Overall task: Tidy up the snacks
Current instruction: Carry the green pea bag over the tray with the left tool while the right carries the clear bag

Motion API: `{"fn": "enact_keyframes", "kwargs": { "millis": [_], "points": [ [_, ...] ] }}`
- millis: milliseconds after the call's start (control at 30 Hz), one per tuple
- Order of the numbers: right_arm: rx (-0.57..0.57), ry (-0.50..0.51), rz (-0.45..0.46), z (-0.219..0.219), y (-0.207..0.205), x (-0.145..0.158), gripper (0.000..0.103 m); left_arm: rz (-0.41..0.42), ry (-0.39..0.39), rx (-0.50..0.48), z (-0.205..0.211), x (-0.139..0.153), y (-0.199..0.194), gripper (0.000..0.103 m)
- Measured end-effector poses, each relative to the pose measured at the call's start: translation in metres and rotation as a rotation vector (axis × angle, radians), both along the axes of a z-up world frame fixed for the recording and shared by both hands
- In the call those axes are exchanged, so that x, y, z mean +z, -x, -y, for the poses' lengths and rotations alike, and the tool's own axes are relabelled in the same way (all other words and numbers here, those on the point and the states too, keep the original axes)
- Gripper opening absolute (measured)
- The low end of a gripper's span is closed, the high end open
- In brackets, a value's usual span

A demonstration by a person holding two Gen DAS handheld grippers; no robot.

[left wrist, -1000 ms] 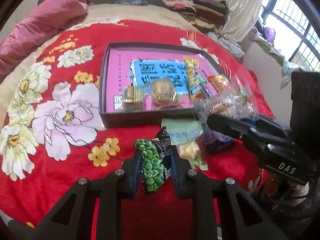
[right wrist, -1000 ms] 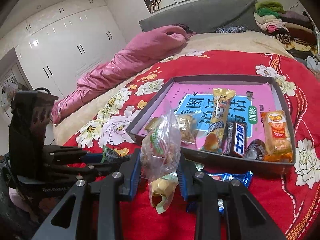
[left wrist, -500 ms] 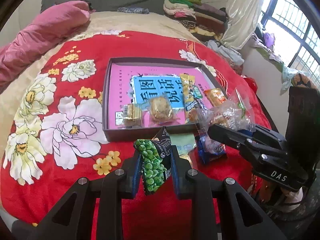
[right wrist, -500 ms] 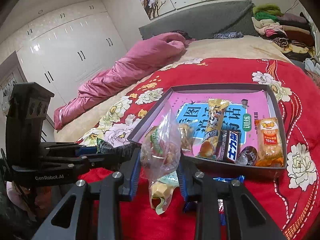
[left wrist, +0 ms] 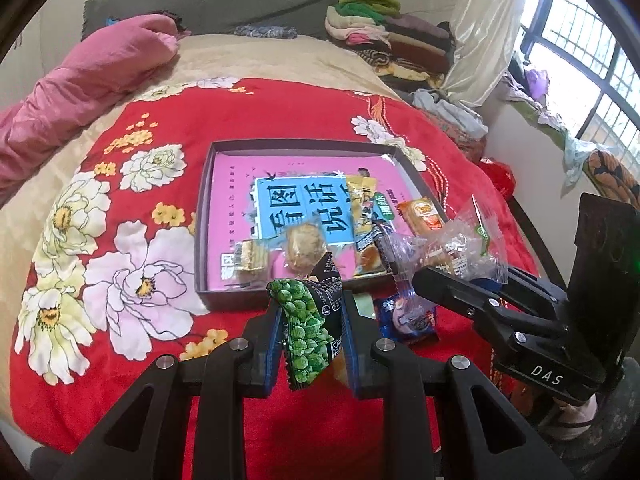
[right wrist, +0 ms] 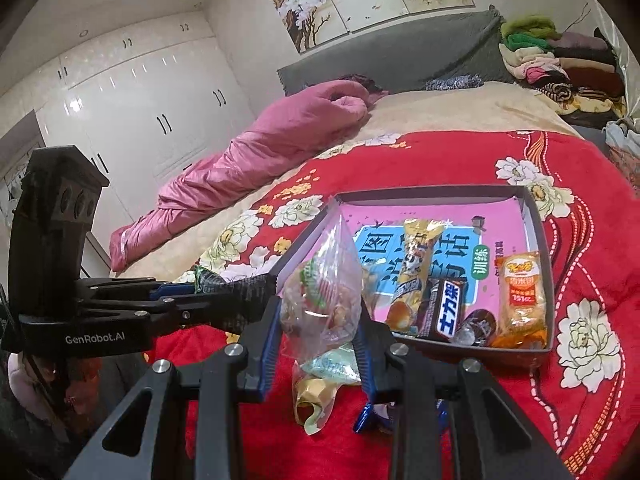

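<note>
Green pea packet (left wrist: 310, 332): it is squeezed between the jaws of the left gripper (left wrist: 310, 344). It stands up tall, long way running from 6 o'clock to 12 o'clock in the left wrist view. It is up in the air, not on the bed.

Clear snack bag (right wrist: 326, 300): it is squeezed between the jaws of the right gripper (right wrist: 320, 344). It also stands up tall, with its pointy top at 12 o'clock. It hangs in the air too.

Box (left wrist: 202, 216): it lies flat on the bed, at 12 o'clock from the pea packet and just past it. From the clear bag it is at about 1 o'clock, very near.

Free room in the box: the far part and the left side of the pink floor look bare. The near right part is full of snacks.

Who is nearer: both look close to the near wall of the box. I think the left gripper has the straighter way in, right ahead.

Next move, my guess: carry each packet forward over the near wall, then let go.

Still on the bed: a blue packet (left wrist: 404, 314) lies at 3 o'clock from the pea packet, outside the box.

Red blanket (left wrist: 120, 320): it is under everything.
</note>
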State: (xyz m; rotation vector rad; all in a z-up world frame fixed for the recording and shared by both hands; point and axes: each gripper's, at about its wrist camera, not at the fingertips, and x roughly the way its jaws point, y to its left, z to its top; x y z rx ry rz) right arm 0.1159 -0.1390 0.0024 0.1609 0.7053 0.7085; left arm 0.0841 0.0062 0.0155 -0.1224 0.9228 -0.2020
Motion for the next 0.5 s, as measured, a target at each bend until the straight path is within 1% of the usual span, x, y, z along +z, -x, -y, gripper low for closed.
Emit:
{"fn": "enact_keyframes", "kwargs": {
  "millis": [233, 500],
  "points": [
    [-0.023, -0.014, 0.008, 0.009, -0.002, 0.005, 0.034, -0.002, -0.014, -0.008, 0.01, 0.002, -0.005, 0.026],
    [-0.059, 0.001, 0.063, 0.023, 0.0, 0.017, 0.034, -0.022, 0.008, 0.007, 0.019, 0.008, -0.021, 0.026]
  ]
}}
